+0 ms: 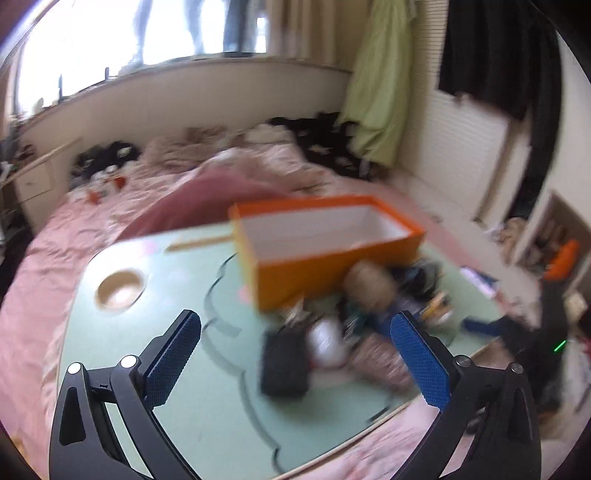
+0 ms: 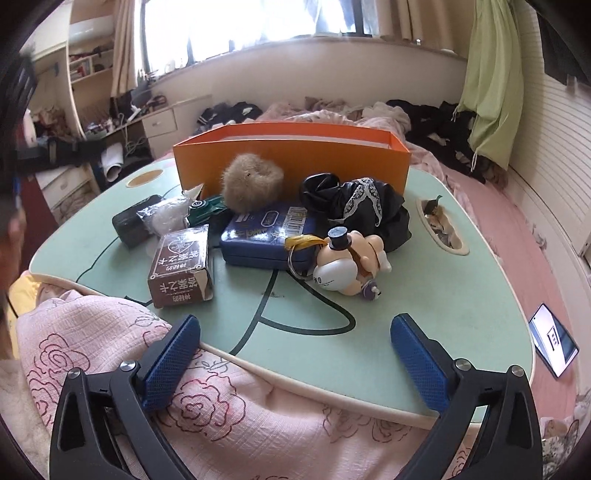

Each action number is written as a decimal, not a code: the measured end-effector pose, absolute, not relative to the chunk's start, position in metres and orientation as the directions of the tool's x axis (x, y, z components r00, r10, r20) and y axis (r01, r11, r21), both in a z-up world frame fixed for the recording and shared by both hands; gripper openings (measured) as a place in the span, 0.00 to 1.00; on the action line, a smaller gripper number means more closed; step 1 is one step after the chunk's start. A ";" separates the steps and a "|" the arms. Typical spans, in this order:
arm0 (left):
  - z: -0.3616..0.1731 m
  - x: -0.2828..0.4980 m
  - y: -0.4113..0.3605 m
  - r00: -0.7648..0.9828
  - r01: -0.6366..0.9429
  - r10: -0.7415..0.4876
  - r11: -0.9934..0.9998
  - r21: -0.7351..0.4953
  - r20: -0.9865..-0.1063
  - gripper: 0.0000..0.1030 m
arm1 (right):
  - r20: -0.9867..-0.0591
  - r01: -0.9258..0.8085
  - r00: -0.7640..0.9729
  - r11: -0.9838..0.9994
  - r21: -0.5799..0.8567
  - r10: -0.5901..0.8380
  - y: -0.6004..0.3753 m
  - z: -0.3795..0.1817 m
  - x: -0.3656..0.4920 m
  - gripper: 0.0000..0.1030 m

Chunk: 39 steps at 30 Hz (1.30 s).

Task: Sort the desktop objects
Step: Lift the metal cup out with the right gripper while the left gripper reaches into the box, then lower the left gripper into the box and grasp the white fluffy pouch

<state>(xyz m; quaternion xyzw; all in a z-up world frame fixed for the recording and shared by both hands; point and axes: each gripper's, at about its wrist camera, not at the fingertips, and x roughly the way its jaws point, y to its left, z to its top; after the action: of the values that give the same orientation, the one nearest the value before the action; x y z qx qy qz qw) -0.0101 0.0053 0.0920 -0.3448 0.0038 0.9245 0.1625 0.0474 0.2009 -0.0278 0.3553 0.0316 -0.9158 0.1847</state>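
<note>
orange box (image 2: 291, 162) open, upright | clutter heaped before it: fur ball (image 2: 252, 187), tin (image 2: 269, 236)

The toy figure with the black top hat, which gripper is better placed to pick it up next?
Probably the right gripper: open and empty, with the toy figure just ahead between its fingers. The left gripper, also open, faces the black case in a blurred view.

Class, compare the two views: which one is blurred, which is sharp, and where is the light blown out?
Left wrist view: smeared by motion, the orange box and clutter before it soft. Right wrist view: sharp, print on the brown carton legible. Both: window washed out white, edges bent by the fisheye.
</note>
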 end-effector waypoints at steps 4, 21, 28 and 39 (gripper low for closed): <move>0.123 -0.085 0.032 -0.560 -0.354 0.370 -0.916 -0.190 -0.741 0.76 | -0.656 0.359 -0.685 -0.930 0.074 -0.316 0.200 -0.027 0.048 1.00; 0.050 -0.202 0.098 -0.266 -0.193 0.104 -0.980 -0.053 -0.958 0.52 | -0.643 0.360 -0.695 -0.930 0.076 -0.322 0.202 -0.027 0.050 1.00; 0.039 -0.212 0.102 -0.273 -0.195 0.011 -0.980 0.044 -0.962 0.52 | -0.644 0.359 -0.695 -0.930 0.076 -0.321 0.202 -0.027 0.050 1.00; 0.041 -0.218 0.107 -0.163 -0.209 0.085 -0.977 -0.050 -0.983 0.65 | -0.644 0.360 -0.695 -0.930 0.076 -0.321 0.202 -0.027 0.050 1.00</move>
<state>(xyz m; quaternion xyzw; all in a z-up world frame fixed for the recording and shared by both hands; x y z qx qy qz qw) -0.2175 0.1067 0.0413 -0.6397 0.0485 0.7610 0.0968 0.0504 0.2022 -0.0270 0.3441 0.0279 -0.9201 0.1850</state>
